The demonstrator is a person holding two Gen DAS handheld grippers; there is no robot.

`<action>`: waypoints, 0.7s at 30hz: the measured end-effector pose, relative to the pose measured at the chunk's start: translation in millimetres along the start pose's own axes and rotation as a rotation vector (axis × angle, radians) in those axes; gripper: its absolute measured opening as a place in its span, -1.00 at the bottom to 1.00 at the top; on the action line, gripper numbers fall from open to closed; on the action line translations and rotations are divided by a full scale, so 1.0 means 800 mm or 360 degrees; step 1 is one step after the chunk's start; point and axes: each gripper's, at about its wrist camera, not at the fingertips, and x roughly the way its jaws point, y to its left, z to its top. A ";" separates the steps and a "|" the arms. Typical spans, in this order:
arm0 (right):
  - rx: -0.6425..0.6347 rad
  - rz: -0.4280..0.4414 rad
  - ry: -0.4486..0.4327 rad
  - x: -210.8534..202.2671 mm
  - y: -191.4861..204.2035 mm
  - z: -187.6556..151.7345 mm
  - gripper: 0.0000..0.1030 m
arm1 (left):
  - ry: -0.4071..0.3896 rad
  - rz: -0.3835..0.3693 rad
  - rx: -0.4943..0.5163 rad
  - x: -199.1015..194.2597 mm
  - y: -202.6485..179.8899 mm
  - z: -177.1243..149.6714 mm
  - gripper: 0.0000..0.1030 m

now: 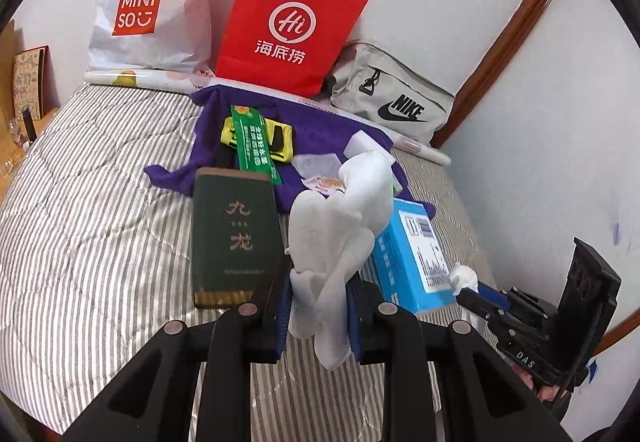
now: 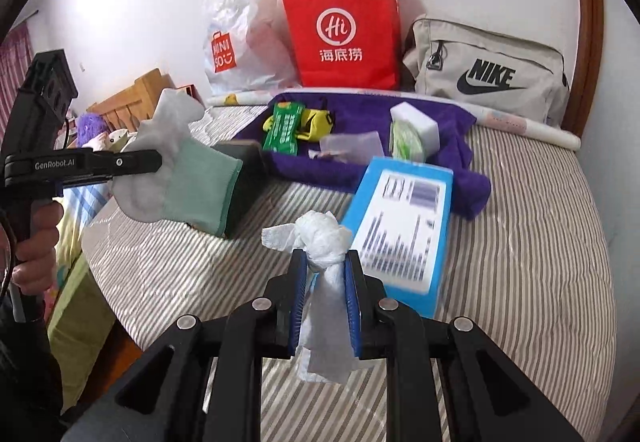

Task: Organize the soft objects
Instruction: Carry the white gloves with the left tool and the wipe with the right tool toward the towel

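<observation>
Left gripper tight on white glove, right gripper on seemingly crumpled tissue.

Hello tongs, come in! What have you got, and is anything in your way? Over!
Left tongs shut on white glove. Right tongs shut on tissue wad. Both lifted off the bed. Blue box and green box lie ahead.

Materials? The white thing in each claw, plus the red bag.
Glove in left claw: knit fabric, matte, limp, green cuff. Wad in right claw: probably tissue paper, crinkled and twisted. Red bag: stiff matte paper, sharp creases, white twisted handles.
</observation>
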 end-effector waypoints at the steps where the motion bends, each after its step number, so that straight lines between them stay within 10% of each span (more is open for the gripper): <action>1: 0.0008 0.0004 -0.0001 0.002 -0.002 0.005 -0.63 | -0.0003 -0.0005 -0.0006 0.000 0.001 0.003 -0.57; 21: 0.0116 -0.0042 -0.0031 0.072 -0.032 0.107 -0.63 | 0.0028 0.0021 -0.0008 0.056 0.028 0.082 -0.57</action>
